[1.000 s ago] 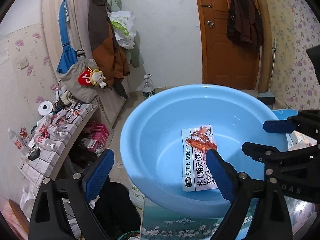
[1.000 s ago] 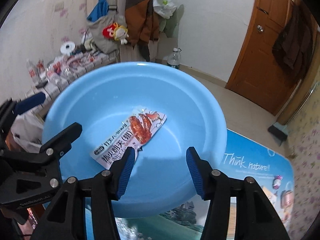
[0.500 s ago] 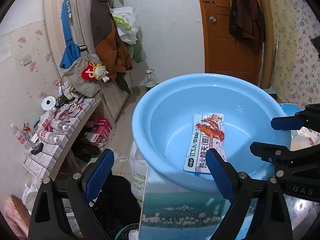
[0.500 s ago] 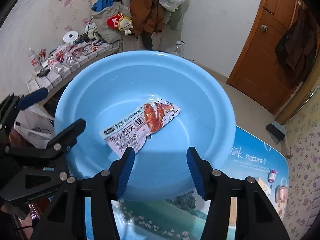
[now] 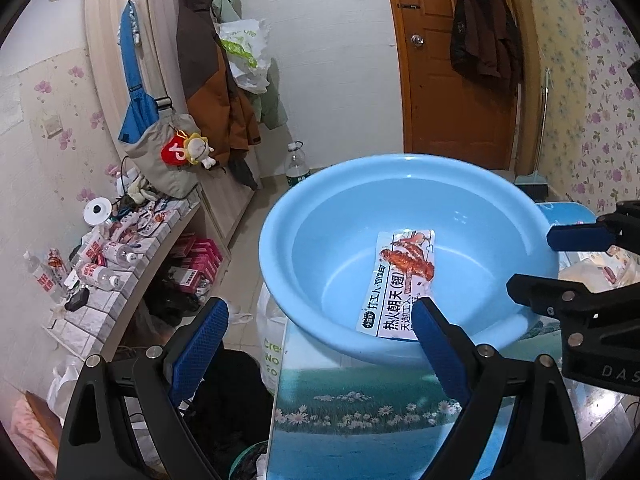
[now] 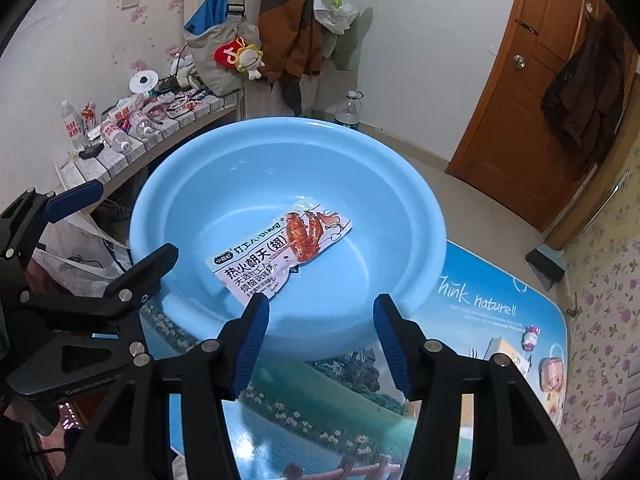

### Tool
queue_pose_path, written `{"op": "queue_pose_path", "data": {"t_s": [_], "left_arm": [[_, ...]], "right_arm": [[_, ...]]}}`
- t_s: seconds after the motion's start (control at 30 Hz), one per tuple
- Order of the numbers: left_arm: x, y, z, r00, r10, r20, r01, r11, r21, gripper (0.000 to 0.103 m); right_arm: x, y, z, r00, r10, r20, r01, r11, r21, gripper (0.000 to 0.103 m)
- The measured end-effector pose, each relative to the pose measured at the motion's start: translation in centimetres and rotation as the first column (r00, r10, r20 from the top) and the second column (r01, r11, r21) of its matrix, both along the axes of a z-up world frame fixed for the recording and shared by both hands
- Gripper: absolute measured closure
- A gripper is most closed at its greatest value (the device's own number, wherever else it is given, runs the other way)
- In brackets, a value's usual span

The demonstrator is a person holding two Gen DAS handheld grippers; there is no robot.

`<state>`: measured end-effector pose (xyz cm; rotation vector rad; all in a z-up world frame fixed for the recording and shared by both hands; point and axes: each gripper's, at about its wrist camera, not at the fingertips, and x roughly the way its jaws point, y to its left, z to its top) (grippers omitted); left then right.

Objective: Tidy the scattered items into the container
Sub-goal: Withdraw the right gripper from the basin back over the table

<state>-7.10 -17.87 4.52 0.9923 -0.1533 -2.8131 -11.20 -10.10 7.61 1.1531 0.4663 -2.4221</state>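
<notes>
Cluttered shelf (image 5: 132, 240) beside basin (image 5: 280, 216)

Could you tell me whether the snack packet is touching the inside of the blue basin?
Touching: in the right wrist view the snack packet lies flat on the blue basin floor, no gripper holding it.

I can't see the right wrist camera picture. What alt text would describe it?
A snack packet lies inside a light blue basin on a table with a printed landscape cover. The open, empty right gripper hovers at the basin's near rim, with the left gripper beside it.
</notes>
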Motion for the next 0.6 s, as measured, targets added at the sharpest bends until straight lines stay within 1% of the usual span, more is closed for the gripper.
{"op": "queue_pose_path", "data": {"t_s": [0.07, 0.27, 0.37, 0.47, 0.57, 0.6], "left_arm": [[0.6, 0.3, 0.7, 1.0, -0.006, -0.016, 0.007, 1.0, 0.009, 0.01], [1.8, 2.1, 2.1, 0.999, -0.034, -0.04, 0.034, 0.999, -0.008, 0.01], [2.4, 3.5, 2.7, 0.998, -0.05, -0.049, 0.049, 0.999, -0.012, 0.01], [2.9, 4.8, 3.0, 0.996, -0.066, -0.053, 0.066, 0.998, -0.015, 0.01], [3.5, 6.5, 3.3, 0.995, -0.087, -0.059, 0.086, 0.996, -0.018, 0.01], [3.6, 7.0, 3.4, 0.994, -0.094, -0.06, 0.093, 0.995, -0.019, 0.01]], "right_arm": [[0.5, 0.2, 0.4, 1.0, -0.008, -0.005, 0.008, 1.0, -0.013, 0.047], [2.0, 0.9, 1.3, 1.0, -0.02, -0.019, 0.02, 1.0, -0.022, 0.047], [2.9, 2.5, 1.9, 0.999, -0.036, -0.029, 0.035, 0.999, -0.038, 0.047], [3.5, 5.3, 1.5, 0.998, -0.056, -0.034, 0.054, 0.997, -0.055, 0.047], [4.5, 7.4, 1.9, 0.996, -0.078, -0.034, 0.076, 0.995, -0.067, 0.047], [4.5, 7.8, 1.5, 0.996, -0.084, -0.033, 0.082, 0.994, -0.07, 0.047]]}}
